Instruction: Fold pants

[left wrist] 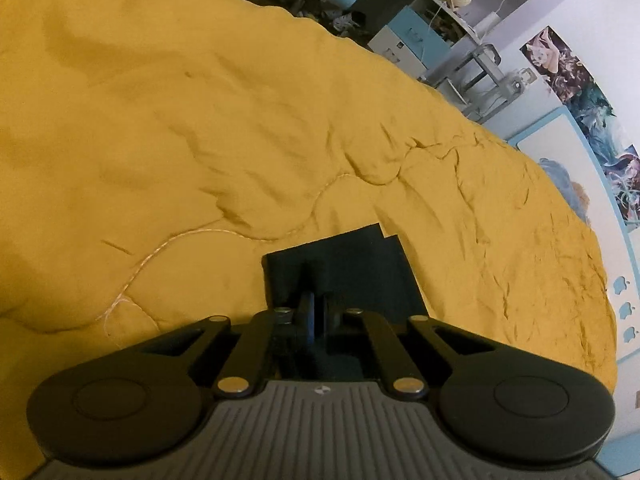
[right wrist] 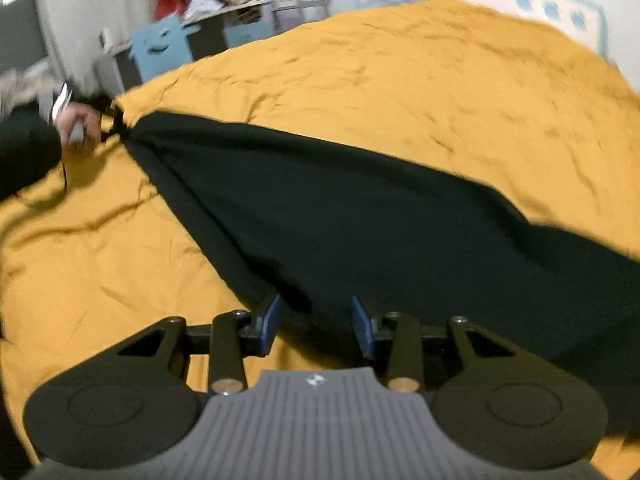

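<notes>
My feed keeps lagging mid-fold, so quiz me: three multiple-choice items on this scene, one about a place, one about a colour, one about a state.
1. Where do the dark fabric pants lie?
A. on a wooden floor
B. on the mustard-yellow quilted bedspread
C. over a chair

2. What colour are the pads inside the right tool?
A. blue
B. red
C. white

3. How does the left tool stand?
A. wide open above the cloth
B. shut on a corner of the pants
C. shut on nothing

Answers:
1 B, yellow bedding shows all round the pants.
2 A, both pads show blue.
3 B, its pads meet on the dark cloth, and the right wrist view shows the pants pulled taut to it.
</notes>
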Demonstrator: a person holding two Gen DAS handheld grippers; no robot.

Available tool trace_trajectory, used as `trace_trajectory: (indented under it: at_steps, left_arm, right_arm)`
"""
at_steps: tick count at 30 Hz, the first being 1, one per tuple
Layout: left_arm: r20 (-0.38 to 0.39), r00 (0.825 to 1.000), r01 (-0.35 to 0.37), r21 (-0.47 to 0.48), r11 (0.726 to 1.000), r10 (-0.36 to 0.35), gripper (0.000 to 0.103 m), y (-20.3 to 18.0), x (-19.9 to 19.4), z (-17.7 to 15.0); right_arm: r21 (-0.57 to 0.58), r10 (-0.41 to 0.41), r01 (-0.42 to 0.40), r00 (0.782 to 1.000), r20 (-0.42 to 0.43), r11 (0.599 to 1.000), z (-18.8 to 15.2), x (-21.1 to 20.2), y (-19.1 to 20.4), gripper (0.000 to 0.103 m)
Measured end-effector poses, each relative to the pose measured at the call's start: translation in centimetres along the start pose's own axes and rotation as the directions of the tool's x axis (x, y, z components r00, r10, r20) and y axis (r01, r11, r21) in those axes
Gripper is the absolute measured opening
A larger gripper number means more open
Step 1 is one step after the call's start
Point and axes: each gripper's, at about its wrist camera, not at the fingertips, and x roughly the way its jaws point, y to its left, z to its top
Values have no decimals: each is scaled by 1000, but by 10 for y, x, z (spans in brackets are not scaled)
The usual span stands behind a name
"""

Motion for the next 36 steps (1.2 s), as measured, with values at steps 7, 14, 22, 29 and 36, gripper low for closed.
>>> trace_trajectory:
  at_steps: [7,14,22,29,36]
  left_arm:
    - [-22,1000,3,-3,1000,-3,3,-1,1,5]
    - [126,981,150,4,989,-149,2,-2,-30,5]
    - [56,998,2,8,1000,-3,3,16,-2,5]
    - [76,997,-25,-8,1000,26,13,15,-7,8]
    - [165,968,-178,-65,982,187,22,20,-51,8]
  right_arm:
    - [-257,-117,93,990,-80,962,6,44,38,6]
    - [-236,-19,23,1000,19,971,18,3,24,0]
    - [-298,30,-53,996,-80,953,-3,15,30,0]
    - [-287,55,-81,994,-96,955,-7,12,28,16]
    - [-75,10,-11,1000,-19,997,-14,-37,-20,26]
